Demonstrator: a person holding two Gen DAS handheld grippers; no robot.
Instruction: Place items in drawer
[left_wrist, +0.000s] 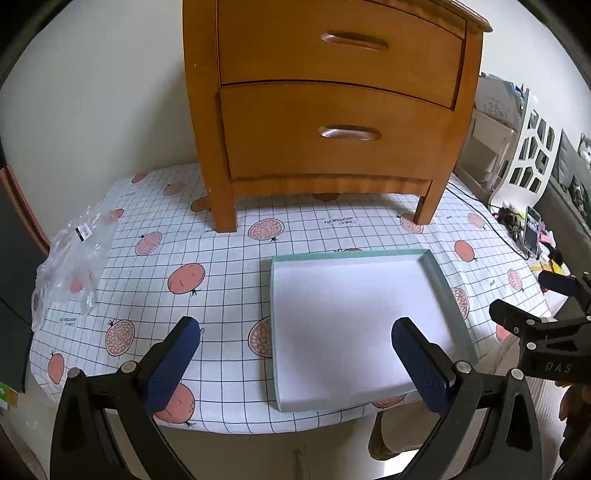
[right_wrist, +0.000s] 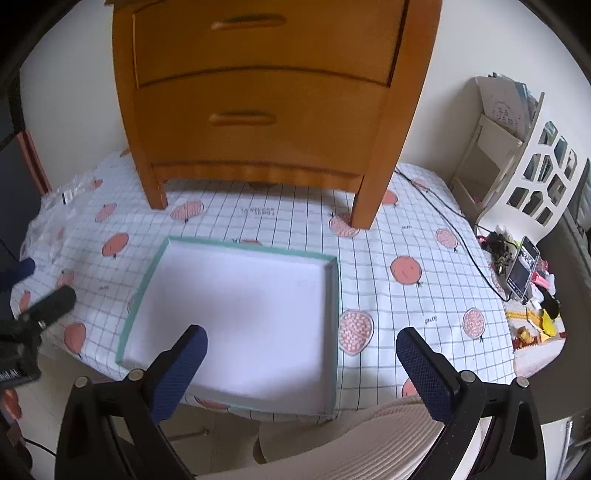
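Toward the far edge of the table stands a small wooden nightstand (left_wrist: 332, 110) of glossy orange-brown timber, its two bowed drawer fronts closed: the upper drawer (left_wrist: 340, 48) and the lower drawer (left_wrist: 336, 136) each carry a recessed oval pull, and the cabinet rests on short tapered legs. Its top is cut off by the frame in both views. Covering the table is a white tablecloth (left_wrist: 229, 266) with a thin dark grid and pink round fruit prints, some dotted like cut pomegranates; small printed lettering on it is too small to read. Near the front edge lies a shallow rectangular cardboard tray (left_wrist: 424, 258) with a pale teal rim and a smooth white floor, nothing inside it; its near corner slightly overhangs the cloth's edge. At the table's left edge sits a crumpled clear plastic bag (left_wrist: 74, 266) with a small barcode label. The left gripper (left_wrist: 295, 354) hangs above the front edge with its jaws spread wide, gripping nothing; its fingers (left_wrist: 173, 365) are faced with dimpled dark-blue rubber on black frames. The right gripper (right_wrist: 301, 363) is likewise spread wide and empty, over the tray's near side. A black cable (right_wrist: 461, 240) trails off the right edge towards a propped phone (right_wrist: 522, 271) amid blurred clutter.
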